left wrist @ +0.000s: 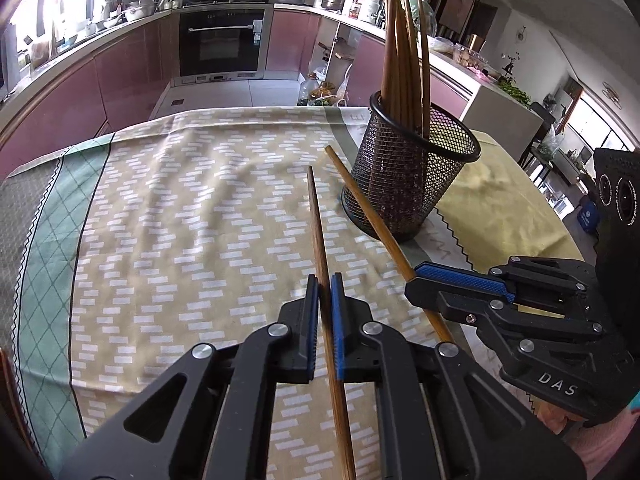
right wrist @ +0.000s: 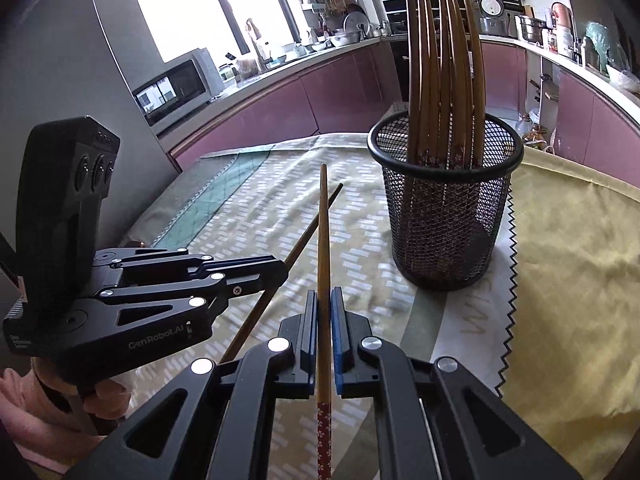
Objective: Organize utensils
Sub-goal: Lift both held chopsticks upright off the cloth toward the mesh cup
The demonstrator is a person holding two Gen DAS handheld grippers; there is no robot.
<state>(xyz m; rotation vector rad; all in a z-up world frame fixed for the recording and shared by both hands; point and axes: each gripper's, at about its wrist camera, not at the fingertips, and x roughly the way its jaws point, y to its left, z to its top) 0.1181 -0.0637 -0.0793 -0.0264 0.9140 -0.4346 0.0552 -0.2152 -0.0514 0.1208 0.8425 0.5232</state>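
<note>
Each gripper clamps one wooden chopstick above the patterned tablecloth (left wrist: 168, 208).

The left gripper (left wrist: 324, 304) pinches a chopstick (left wrist: 318, 224) tightly between its blue pads; the right gripper (right wrist: 325, 312) does likewise with another chopstick (right wrist: 323, 232). Both tips point toward the black mesh holder (right wrist: 446, 216), which stands upright nearby on the cloth, filled with chopsticks (right wrist: 444, 72).
</note>
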